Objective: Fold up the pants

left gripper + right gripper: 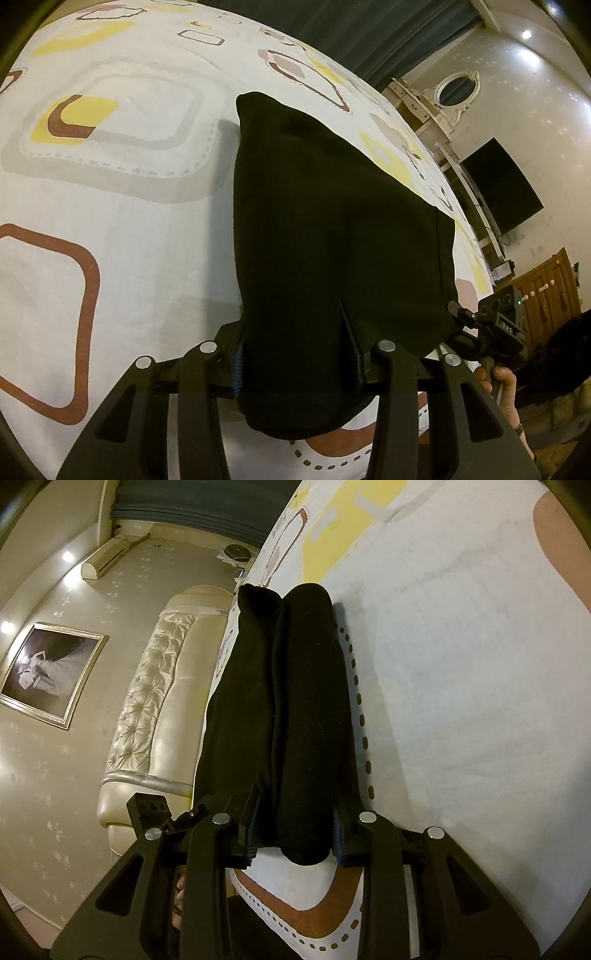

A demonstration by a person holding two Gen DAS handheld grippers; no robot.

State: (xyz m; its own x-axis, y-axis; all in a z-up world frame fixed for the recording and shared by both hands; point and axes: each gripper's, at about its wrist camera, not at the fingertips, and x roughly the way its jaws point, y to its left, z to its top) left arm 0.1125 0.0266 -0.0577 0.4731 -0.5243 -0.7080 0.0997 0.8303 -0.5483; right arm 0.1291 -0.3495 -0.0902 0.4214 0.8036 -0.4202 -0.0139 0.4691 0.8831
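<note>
— What do you have on the left wrist view?

— My left gripper (295, 354) has the black pants (332, 236) bunched between its two fingers (349, 325); the fingers sit partly closed, pressed into the cloth on both sides, so I am holding fabric. The pants spread forward from the fingers over the patterned bed sheet (110, 184), and a fold hangs below the grip toward the camera. At the right edge I see my right gripper (476, 325) at the far corner of the pants, with my right hand (498, 384) on its handle.

— Any writing?

— Small letters on that gripper's body read "DAS", as far as I can make out.

— And the right wrist view?

— My right gripper (295, 812) has the pants (295, 701) wedged between its fingers (255, 805), again closed onto the cloth. From here the pants look like two thick rolls running straight ahead along the bed sheet (461, 664), near its edge. The padded headboard (155, 701) stands to the left. I read no writing here.
</note>
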